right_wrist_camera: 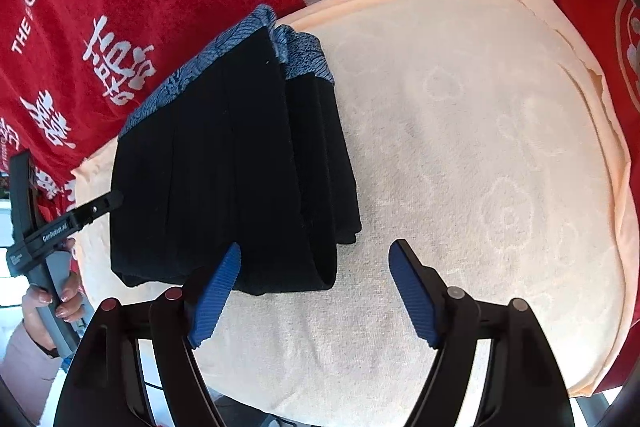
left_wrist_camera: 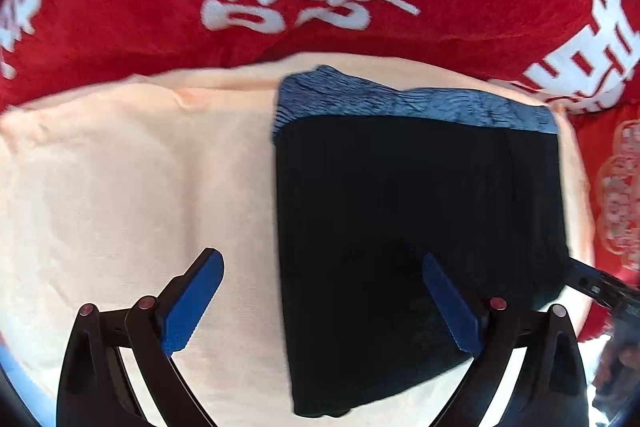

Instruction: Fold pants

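The right gripper (right_wrist_camera: 316,287) points steeply down, its 2 blue ribbed fingers (right_wrist_camera: 214,297) spread wide with nothing between them. The left-hand pad overlaps the near edge of the folded pants (right_wrist_camera: 224,171), though whether it touches the cloth cannot be told; the other pad hangs over bare peach towel (right_wrist_camera: 480,155).

The left gripper (left_wrist_camera: 324,303) also points down with its 2 blue fingers (left_wrist_camera: 192,301) wide apart and gripping nothing. One pad sits over the towel, the other over the dark cloth of the pants (left_wrist_camera: 400,207). The left edge of the pants runs between the 2 pads.

The pants are black with a blue patterned waistband (left_wrist_camera: 400,103) and lie folded into a compact rectangle, the layers stacked, waistband at the far end. They rest flat on the peach towel (left_wrist_camera: 120,187), toward its right side in the left wrist view and its left side in the right wrist view.

In the right wrist view, the left gripper appears at the far left edge as a black tool, its tip just beside the side edge of the pants. A hand (right_wrist_camera: 52,303) with a light sleeve grasps its handle.

Beneath and beyond the towel spreads a red blanket (left_wrist_camera: 120,7) with large white characters; in the right wrist view part of it is white with red characters
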Demonstrator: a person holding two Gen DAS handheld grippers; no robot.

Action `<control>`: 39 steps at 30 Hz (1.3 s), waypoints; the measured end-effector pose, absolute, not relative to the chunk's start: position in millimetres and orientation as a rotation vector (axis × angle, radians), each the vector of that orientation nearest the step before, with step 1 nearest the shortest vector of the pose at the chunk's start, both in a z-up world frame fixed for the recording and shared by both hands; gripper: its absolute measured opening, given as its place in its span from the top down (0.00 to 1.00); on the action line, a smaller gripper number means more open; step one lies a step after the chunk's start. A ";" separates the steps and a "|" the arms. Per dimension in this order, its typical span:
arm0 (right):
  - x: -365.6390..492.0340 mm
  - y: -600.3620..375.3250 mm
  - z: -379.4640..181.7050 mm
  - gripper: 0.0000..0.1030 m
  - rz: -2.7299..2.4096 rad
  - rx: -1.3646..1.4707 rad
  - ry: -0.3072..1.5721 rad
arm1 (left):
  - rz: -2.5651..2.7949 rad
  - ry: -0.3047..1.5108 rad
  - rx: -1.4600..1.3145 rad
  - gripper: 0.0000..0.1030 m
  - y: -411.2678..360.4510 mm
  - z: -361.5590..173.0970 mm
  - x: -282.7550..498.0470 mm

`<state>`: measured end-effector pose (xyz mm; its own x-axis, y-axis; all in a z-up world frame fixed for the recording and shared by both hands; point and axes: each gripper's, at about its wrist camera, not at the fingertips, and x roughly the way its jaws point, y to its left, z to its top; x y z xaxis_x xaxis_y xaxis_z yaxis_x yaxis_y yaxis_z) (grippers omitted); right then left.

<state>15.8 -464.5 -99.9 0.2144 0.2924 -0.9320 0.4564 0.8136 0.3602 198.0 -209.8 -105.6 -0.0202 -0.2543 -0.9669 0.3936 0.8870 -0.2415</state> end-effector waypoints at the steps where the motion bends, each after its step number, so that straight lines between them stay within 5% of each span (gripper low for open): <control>1: 16.0 -466.5 -100.6 0.23 -0.117 0.677 1.375 | -0.539 1.520 0.086 0.03 -207.7 -107.7 200.0; 26: 85.0 -518.0 -188.0 0.22 0.325 1.111 1.278 | -0.772 1.635 -0.103 0.06 -232.1 -167.6 228.7; 31: 77.9 -517.4 -180.6 0.52 0.311 1.123 1.281 | -0.728 1.552 -0.114 0.28 -229.3 -147.4 218.5; 33: 75.4 -515.5 -173.8 0.55 0.318 1.125 1.265 | -0.717 1.531 -0.128 0.37 -225.3 -134.9 214.6; 39: 58.1 -509.7 -150.5 0.57 0.390 1.183 1.224 | -0.714 1.487 -0.108 0.38 -220.6 -97.2 192.3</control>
<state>58.1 -509.7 -150.5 0.3644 0.7774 -0.5127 0.3380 0.4026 0.8507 192.3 -220.6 -97.2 -0.0772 -0.4943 -0.8658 0.3666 0.7935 -0.4857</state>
